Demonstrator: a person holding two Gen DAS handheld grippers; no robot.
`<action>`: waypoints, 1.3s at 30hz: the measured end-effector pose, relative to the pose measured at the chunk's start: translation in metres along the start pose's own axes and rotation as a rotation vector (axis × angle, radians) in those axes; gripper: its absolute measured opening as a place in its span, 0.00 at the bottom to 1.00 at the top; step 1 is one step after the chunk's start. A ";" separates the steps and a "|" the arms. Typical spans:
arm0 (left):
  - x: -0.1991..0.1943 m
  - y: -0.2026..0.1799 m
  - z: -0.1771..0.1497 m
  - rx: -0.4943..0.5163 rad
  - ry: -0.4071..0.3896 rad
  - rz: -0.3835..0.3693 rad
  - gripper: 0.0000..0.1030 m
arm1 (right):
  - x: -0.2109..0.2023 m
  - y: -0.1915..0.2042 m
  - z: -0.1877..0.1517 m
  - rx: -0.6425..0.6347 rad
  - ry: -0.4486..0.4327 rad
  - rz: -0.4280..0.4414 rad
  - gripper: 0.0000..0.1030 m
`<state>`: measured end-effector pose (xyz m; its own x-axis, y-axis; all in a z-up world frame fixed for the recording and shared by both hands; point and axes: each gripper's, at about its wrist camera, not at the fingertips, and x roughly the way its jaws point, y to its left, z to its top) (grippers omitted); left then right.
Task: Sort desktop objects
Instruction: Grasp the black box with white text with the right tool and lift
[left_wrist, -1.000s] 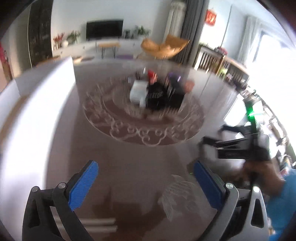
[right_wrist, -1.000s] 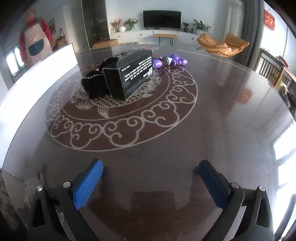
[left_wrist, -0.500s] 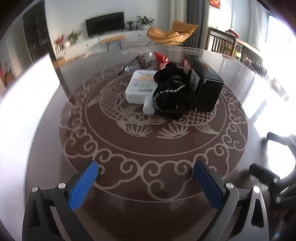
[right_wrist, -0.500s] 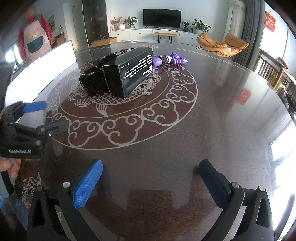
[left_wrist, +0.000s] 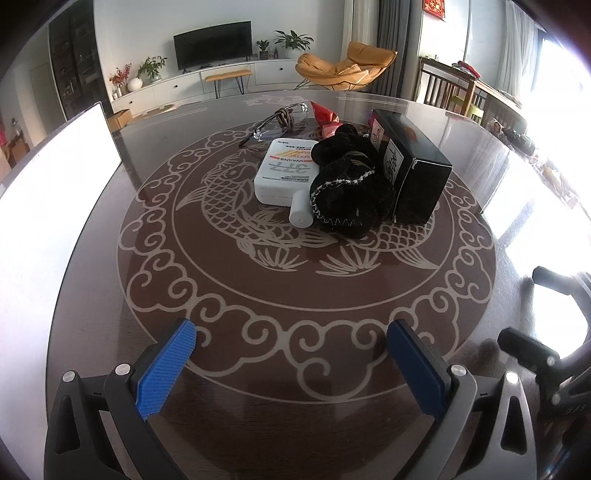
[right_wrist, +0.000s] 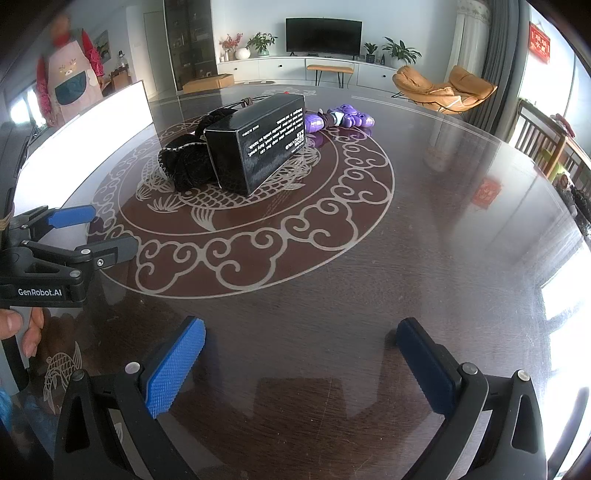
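Observation:
A pile lies at the middle of the dark round table (left_wrist: 110, 206): a white sunscreen bottle (left_wrist: 284, 171), a black fabric pouch (left_wrist: 351, 195), a black box (left_wrist: 410, 166), glasses (left_wrist: 277, 122) and a red packet (left_wrist: 325, 116). My left gripper (left_wrist: 291, 336) is open and empty, low over the near part of the table, well short of the pile. The right wrist view shows the black box (right_wrist: 258, 147), the pouch (right_wrist: 184, 162) and a purple toy (right_wrist: 340, 120) behind them. My right gripper (right_wrist: 301, 332) is open and empty, far from them. The left gripper (right_wrist: 99, 232) appears at that view's left edge.
A white panel (left_wrist: 55, 177) stands along the table's left edge. The right gripper (left_wrist: 535, 314) shows at the right edge of the left view. A person in an apron (right_wrist: 68, 85) stands beyond the table. A hand (right_wrist: 22, 328) holds the left gripper's handle.
The left gripper swung from a blurred sideways view to a steady one facing the pile, closer in. It came into the right wrist view at the left. The right gripper barely moved.

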<state>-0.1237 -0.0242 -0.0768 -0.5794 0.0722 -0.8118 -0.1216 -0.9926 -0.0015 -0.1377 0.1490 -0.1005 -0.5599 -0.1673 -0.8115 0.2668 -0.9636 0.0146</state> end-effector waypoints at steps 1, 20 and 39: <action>0.000 0.000 0.000 0.000 0.000 0.000 1.00 | 0.002 -0.002 0.008 0.010 0.005 0.039 1.00; -0.001 0.000 0.000 -0.001 0.000 -0.002 1.00 | 0.032 -0.062 0.101 0.424 -0.071 0.155 0.98; -0.001 -0.001 -0.001 -0.001 0.000 -0.002 1.00 | 0.025 -0.038 0.137 -0.038 -0.020 0.201 0.92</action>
<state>-0.1222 -0.0234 -0.0763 -0.5790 0.0743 -0.8120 -0.1222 -0.9925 -0.0036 -0.2692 0.1533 -0.0409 -0.5075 -0.3596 -0.7830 0.4038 -0.9021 0.1525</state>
